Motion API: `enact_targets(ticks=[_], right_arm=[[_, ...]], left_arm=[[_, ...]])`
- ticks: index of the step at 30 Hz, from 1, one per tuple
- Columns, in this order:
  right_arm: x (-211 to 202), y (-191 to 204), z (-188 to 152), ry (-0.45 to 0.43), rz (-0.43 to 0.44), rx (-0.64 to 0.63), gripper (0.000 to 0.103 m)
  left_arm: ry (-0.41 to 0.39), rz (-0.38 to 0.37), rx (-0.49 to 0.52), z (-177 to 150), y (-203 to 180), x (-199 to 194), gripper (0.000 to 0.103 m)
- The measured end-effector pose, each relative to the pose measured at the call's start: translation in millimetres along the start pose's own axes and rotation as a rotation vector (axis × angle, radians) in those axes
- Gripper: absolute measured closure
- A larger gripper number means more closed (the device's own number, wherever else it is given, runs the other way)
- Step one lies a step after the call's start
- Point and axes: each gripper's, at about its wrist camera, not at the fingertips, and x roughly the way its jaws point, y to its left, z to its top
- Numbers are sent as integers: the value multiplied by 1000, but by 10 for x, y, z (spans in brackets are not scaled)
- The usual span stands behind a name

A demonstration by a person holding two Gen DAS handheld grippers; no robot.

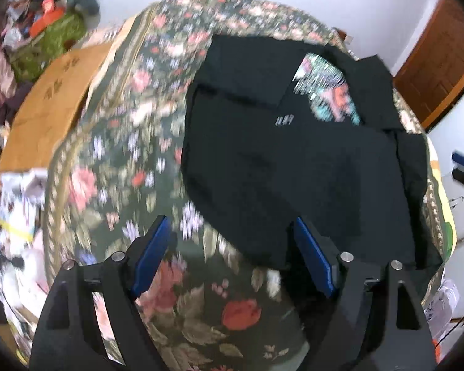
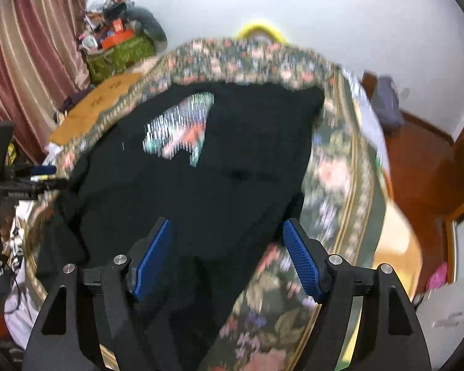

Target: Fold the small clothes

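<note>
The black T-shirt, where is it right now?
The black T-shirt lies spread on the floral bedspread, just ahead of both open grippers, in both wrist views.

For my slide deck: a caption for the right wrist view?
Open right claw above a black printed T-shirt on a floral bedspread.

black shirt: matt cloth | floral bedspread: woven cloth | door: glossy wood

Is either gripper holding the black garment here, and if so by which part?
Nothing is held. The left gripper and right gripper are both open above the black garment.
</note>
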Motion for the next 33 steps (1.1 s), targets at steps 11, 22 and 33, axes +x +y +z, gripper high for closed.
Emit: enact_targets(ticks=[11, 22, 33], right_arm=[[532, -49, -496, 122, 152, 187, 32], [657, 213, -422, 94, 158, 70, 56], [479, -260, -560, 115, 27, 125, 89]], left_arm=[[-9, -126, -83, -143, -21, 84, 71], [-101, 32, -3, 43, 121, -21, 102], [-35, 162, 7, 8, 470, 141, 96]])
